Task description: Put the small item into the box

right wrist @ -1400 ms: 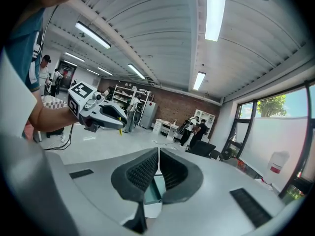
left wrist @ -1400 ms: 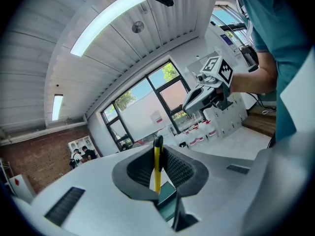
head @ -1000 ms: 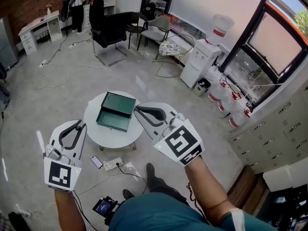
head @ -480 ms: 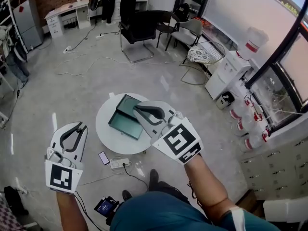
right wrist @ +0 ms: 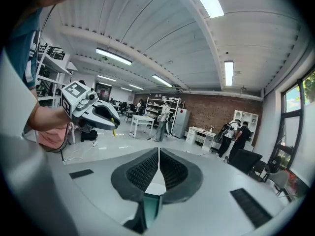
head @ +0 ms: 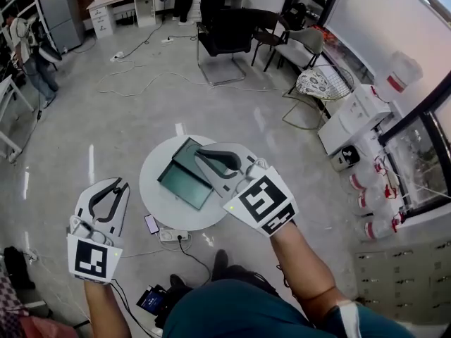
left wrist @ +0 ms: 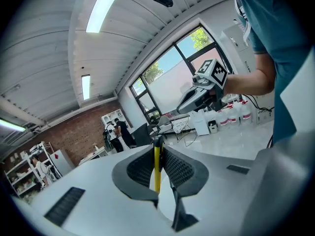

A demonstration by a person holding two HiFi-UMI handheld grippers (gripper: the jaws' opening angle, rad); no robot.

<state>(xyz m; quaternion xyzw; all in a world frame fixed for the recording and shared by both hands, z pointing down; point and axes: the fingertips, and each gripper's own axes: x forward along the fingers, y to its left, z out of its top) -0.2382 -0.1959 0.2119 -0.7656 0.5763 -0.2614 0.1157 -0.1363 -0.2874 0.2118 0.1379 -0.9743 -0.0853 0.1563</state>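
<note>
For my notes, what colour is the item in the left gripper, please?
Yellow item; left gripper view.

A smooth, glossy finish is seen on the floor, streaked with reflections. The round worktop looks matt white — the green box slightly sheened. The shell of the left claw appears matt grey plastic, its pads dark and finely ribbed — the yellow strip smooth.

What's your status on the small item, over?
Left gripper shut on thin yellow item, short of the round table. Right gripper shut, empty. Green box open on table, item not yet in.
</note>
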